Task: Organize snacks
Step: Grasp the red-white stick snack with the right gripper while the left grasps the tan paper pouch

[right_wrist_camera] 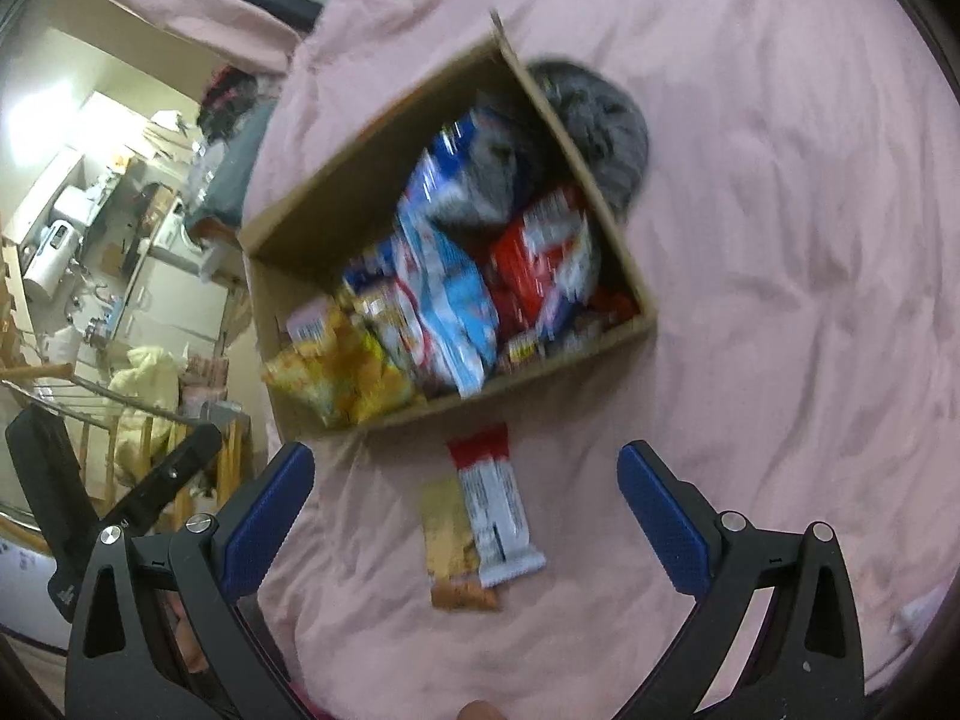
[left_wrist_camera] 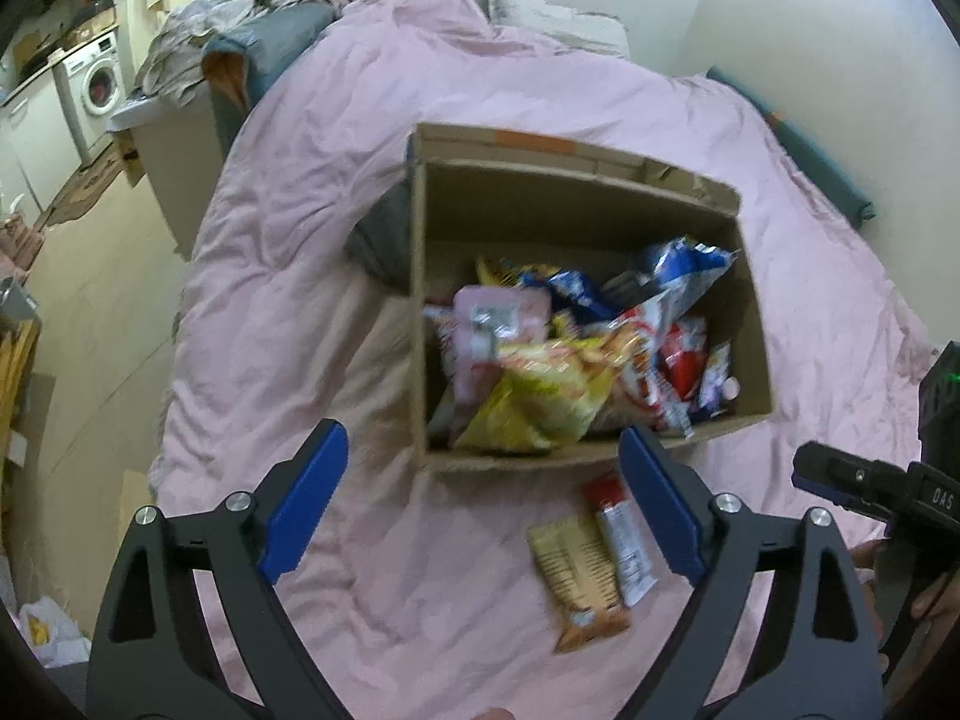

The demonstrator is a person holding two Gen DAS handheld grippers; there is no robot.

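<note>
An open cardboard box (left_wrist_camera: 588, 204) (right_wrist_camera: 312, 222) sits on the pink bed cover, filled with several snack bags, among them a yellow bag (left_wrist_camera: 540, 402) (right_wrist_camera: 336, 372) and a blue and white bag (right_wrist_camera: 444, 294). Two flat packets lie on the cover in front of the box: a red and white bar (left_wrist_camera: 621, 534) (right_wrist_camera: 492, 510) partly over a tan packet (left_wrist_camera: 579, 582) (right_wrist_camera: 453, 546). My left gripper (left_wrist_camera: 483, 498) is open and empty, above the box's near edge. My right gripper (right_wrist_camera: 465, 504) is open and empty, around the two packets from above.
The pink bed cover (left_wrist_camera: 312, 276) (right_wrist_camera: 780, 240) fills both views. A grey pillow (right_wrist_camera: 606, 114) lies against the box's side. The bed's left edge drops to the floor (left_wrist_camera: 90, 324). The right gripper shows in the left wrist view (left_wrist_camera: 864, 480).
</note>
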